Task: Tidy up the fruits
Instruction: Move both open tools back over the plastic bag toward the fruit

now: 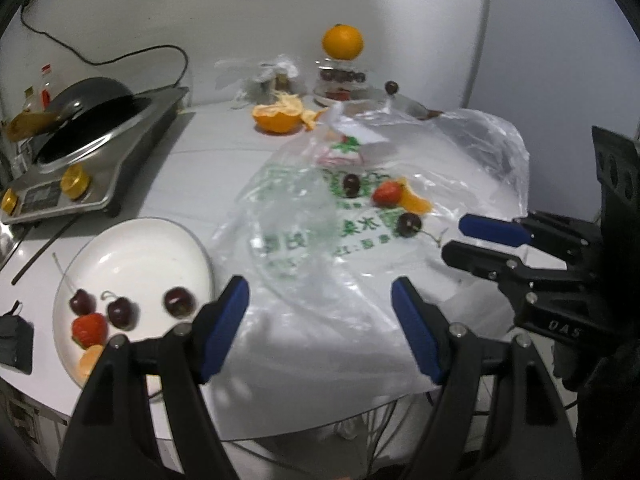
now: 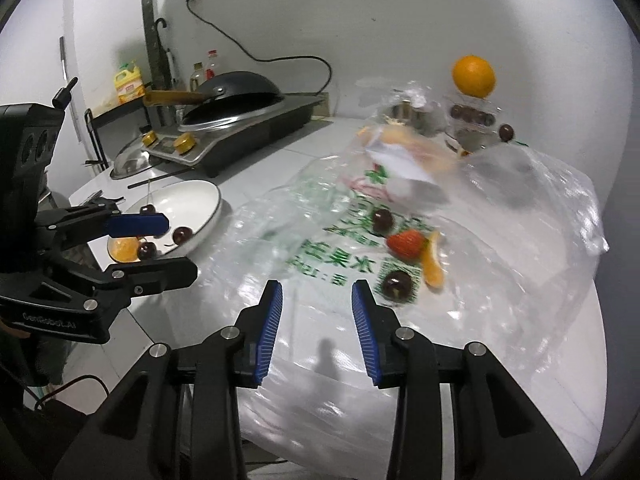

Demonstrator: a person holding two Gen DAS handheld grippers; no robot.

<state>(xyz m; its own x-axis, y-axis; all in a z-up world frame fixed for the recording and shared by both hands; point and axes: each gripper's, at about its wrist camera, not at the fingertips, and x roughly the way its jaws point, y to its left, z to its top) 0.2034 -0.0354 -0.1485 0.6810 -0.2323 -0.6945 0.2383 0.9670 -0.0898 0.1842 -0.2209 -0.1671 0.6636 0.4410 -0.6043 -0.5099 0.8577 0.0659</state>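
1. The left gripper [image 1: 320, 328] stands wide open with nothing between its blue pads. It hangs above the near part of a clear plastic bag [image 1: 320, 248] spread over the white table [image 1: 192, 168].
2. The right gripper [image 2: 316, 332] is partly open and also empty, with only the bag showing between its pads.
3. Loose fruit lies on the bag beyond both grippers: a strawberry [image 2: 406, 243], an orange slice [image 2: 434, 268] touching it, one cherry [image 2: 396, 285] nearer and another cherry [image 2: 382, 219] farther off. The nearer cherry sits just beyond the right gripper's right pad.
4. A white plate [image 1: 132, 256] rests to the left of the bag, near the table's front edge. It holds three cherries, a strawberry [image 1: 89, 329] and an orange piece [image 1: 89, 362].
5. Bare table lies between the plate and the bag. The bag overhangs the table's near edge.
6. A cooker [image 1: 100, 152] with a dark pan occupies the far left. A whole orange [image 1: 343, 42] perches on a container at the back wall.
7. Only the left view shows a half-peeled orange [image 1: 278, 116] behind the bag. Only the right view shows a yellow bottle [image 2: 129, 87] and a wall socket.
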